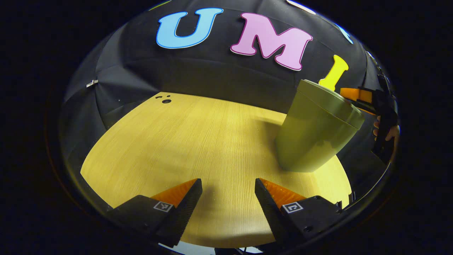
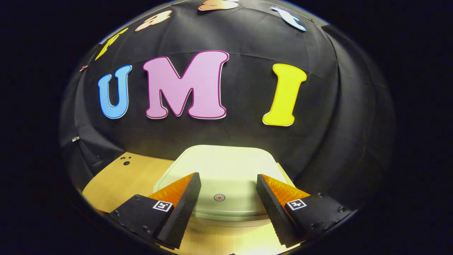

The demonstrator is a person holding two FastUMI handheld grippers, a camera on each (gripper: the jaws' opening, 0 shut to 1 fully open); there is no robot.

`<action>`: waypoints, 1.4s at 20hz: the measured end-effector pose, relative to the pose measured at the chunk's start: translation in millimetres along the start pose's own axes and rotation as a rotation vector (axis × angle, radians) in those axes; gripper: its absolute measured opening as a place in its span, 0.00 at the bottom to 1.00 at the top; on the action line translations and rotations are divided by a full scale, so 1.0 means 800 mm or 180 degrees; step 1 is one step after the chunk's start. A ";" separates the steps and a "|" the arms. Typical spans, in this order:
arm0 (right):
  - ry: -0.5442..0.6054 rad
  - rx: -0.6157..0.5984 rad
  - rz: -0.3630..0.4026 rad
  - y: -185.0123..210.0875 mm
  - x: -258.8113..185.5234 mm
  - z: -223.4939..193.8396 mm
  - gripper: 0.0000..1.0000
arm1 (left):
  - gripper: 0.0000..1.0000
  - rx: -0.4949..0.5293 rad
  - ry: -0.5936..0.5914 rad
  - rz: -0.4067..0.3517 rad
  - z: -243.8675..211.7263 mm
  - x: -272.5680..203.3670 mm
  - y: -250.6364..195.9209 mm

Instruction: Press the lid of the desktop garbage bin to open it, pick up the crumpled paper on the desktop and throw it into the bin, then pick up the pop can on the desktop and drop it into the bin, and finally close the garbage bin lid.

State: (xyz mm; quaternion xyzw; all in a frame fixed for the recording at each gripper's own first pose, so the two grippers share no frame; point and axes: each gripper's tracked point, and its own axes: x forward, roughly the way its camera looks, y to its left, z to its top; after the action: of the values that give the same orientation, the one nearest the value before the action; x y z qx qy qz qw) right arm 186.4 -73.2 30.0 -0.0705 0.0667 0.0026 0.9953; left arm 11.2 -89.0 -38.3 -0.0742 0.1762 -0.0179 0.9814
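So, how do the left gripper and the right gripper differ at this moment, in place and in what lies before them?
The left gripper is over the bare wooden table, while the right gripper is above the closed lid of the garbage bin. The left gripper has the bin off to its right side; the right gripper has the lid's small round mark between its fingers. Both are open and hold nothing.

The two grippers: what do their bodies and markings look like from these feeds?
Left gripper and right gripper look alike: two wedge-shaped jaws with ridged inner faces on matte black blocks. Each block carries a small square black-and-white tag and screw heads. In the left gripper view, the right gripper's dark body shows beside the green plastic bin, with a hand on it.
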 end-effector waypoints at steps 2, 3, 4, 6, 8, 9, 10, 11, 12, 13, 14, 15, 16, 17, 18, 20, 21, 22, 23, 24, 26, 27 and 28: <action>-0.0065 0.0023 -0.0014 -0.003 0.000 0.006 1.00 | 0.96 0.0010 -0.0006 -0.0024 -0.001 -0.004 -0.003; -0.0128 0.0025 -0.0025 -0.003 -0.002 0.008 1.00 | 0.96 0.0017 -0.0012 -0.0034 0.000 -0.005 -0.004; -0.0156 0.0023 -0.0031 -0.003 0.000 0.008 1.00 | 0.96 0.0029 -0.0027 -0.0041 0.001 -0.008 -0.005; -0.0208 0.0079 -0.0024 -0.003 -0.002 0.014 1.00 | 0.96 0.0064 -0.0083 -0.0047 0.009 -0.014 -0.004; -0.0188 0.0165 0.0005 -0.003 -0.005 0.014 1.00 | 0.96 0.0104 -0.0178 -0.0059 0.021 -0.024 -0.003; -0.0157 0.0164 0.0014 -0.003 -0.005 0.013 0.99 | 0.96 0.0119 -0.0236 -0.0057 0.030 -0.030 -0.002; -0.0149 0.0143 -0.0007 -0.004 -0.008 0.014 0.99 | 0.96 0.0129 -0.0304 -0.0054 0.038 -0.038 0.000; -0.0153 0.0097 -0.0048 -0.006 -0.011 0.015 0.99 | 0.96 0.0143 -0.0390 -0.0060 0.049 -0.047 0.000; -0.0169 0.0060 -0.0029 -0.001 -0.016 0.017 0.99 | 0.96 0.0170 -0.0483 -0.0063 0.060 -0.058 0.000; -0.0139 0.0034 0.0021 0.011 -0.025 0.012 0.98 | 0.96 0.0206 -0.0587 -0.0059 0.072 -0.069 0.002; -0.0138 0.0020 0.0080 0.024 -0.037 0.008 0.99 | 0.96 0.0254 -0.0694 -0.0058 0.082 -0.081 0.002; -0.0165 -0.0009 0.0135 0.038 -0.051 0.007 0.99 | 0.96 0.0308 -0.0795 -0.0053 0.093 -0.093 0.002; -0.0178 -0.0046 0.0179 0.051 -0.064 0.004 0.99 | 0.96 0.0367 -0.0888 -0.0055 0.099 -0.105 0.002; -0.0197 -0.0059 0.0234 0.066 -0.079 0.000 0.99 | 0.96 0.0429 -0.0978 -0.0062 0.105 -0.118 0.002; -0.0212 -0.0053 0.0306 0.083 -0.097 -0.005 0.99 | 0.96 0.0498 -0.1072 -0.0071 0.111 -0.132 0.002; -0.0235 0.0009 0.0498 0.119 -0.127 -0.014 0.98 | 0.95 0.0601 -0.1237 -0.0071 0.115 -0.157 0.003; -0.0229 0.0034 0.0582 0.135 -0.142 -0.024 0.98 | 0.95 0.0589 -0.1270 -0.0069 0.112 -0.166 0.003; -0.0202 0.0057 0.0626 0.144 -0.153 -0.037 0.98 | 0.95 0.0517 -0.1249 -0.0107 0.102 -0.174 -0.001; -0.0147 0.0076 0.0680 0.155 -0.165 -0.052 0.98 | 0.96 0.0433 -0.1210 -0.0163 0.093 -0.182 -0.007; -0.0055 0.0079 0.0740 0.166 -0.174 -0.070 0.97 | 0.96 0.0379 -0.1207 -0.0176 0.088 -0.191 -0.008; 0.0259 0.0036 0.0823 0.209 -0.158 -0.117 0.97 | 0.96 0.0382 -0.1223 -0.0056 0.076 -0.201 0.005; 0.0378 0.0032 0.0831 0.211 -0.162 -0.136 0.98 | 0.96 0.0412 -0.1208 -0.0034 0.067 -0.202 0.007; 0.0477 0.0058 0.0847 0.213 -0.168 -0.149 0.98 | 0.96 0.0437 -0.1170 -0.0018 0.058 -0.202 0.009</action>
State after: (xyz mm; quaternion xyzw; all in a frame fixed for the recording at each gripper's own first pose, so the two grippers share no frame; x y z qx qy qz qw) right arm 34.7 79.2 -92.5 -0.0520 0.1496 0.1285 0.9790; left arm -124.4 -65.5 58.9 -0.0096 -0.0078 -0.0188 0.9997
